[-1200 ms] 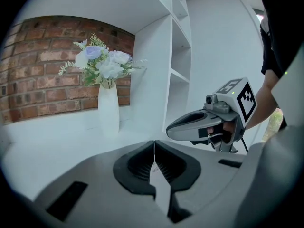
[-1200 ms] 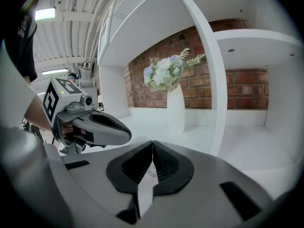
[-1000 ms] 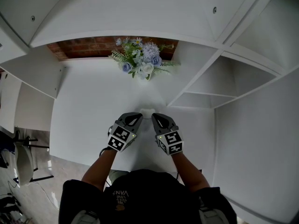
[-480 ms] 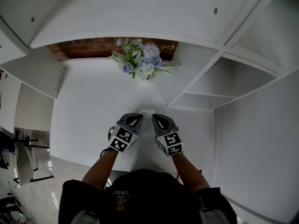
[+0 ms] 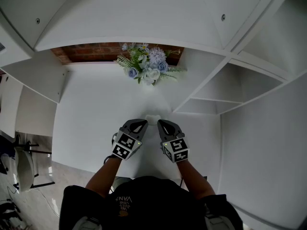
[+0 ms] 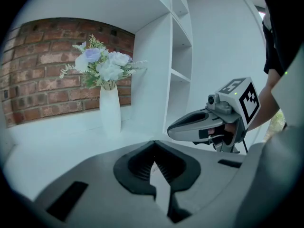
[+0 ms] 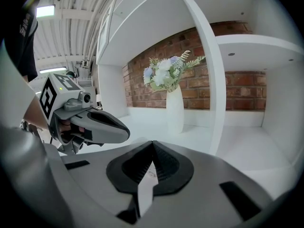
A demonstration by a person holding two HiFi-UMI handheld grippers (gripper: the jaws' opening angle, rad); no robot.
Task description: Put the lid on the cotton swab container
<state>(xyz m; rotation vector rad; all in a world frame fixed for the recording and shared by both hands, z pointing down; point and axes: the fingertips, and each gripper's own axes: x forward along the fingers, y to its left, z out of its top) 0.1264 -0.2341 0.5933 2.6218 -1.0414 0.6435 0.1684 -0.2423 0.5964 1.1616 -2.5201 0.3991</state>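
Note:
A small white container (image 5: 152, 118) stands on the white table (image 5: 91, 109), just beyond the tips of both grippers; its lid cannot be told apart from it. My left gripper (image 5: 140, 122) is to its left and my right gripper (image 5: 163, 123) to its right, side by side and pointing at it. In the left gripper view the jaws (image 6: 153, 158) are shut with nothing between them, and the right gripper (image 6: 209, 125) shows at the right. The right gripper view shows its jaws (image 7: 151, 159) shut and empty too, with the left gripper (image 7: 92, 125) at the left.
A white vase of blue and white flowers (image 5: 147, 66) stands at the back against a brick wall (image 5: 91, 51). White shelf compartments (image 5: 225, 87) rise on the right, their upright panel (image 7: 209, 80) close by. The table's near edge (image 5: 86, 166) runs just in front of the person.
Both grippers stay where they were, shut. Only the head view has shifted slightly, so the flowers sit a little lower in the picture.

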